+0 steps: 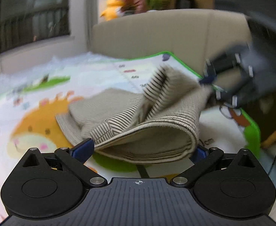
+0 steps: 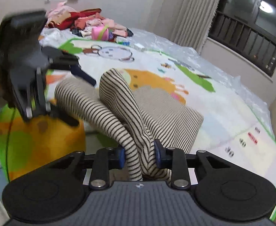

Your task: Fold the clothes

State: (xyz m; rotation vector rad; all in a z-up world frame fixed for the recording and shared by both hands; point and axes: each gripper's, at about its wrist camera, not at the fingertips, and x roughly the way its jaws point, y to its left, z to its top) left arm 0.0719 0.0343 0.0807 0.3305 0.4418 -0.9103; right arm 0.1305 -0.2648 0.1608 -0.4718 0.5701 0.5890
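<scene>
Right tongs (image 2: 139,157) clamped on striped garment (image 2: 119,113), left tongs (image 1: 143,150) spread wide around its folded edge

Left tongs (image 1: 140,150): black linkage arms, silver pivot screws, 2 round black discs flanking a ribbed grey deck with a small white crosshair mark, blue finger pads (image 1: 83,148). Right tongs (image 2: 139,154) match: same black arms, silver screws, ribbed deck, blue pads (image 2: 121,156).

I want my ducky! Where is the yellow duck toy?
In the left wrist view, the yellow plush duck toy sits top centre, on the ledge behind the beige headboard, beside blurred flowers.
</scene>
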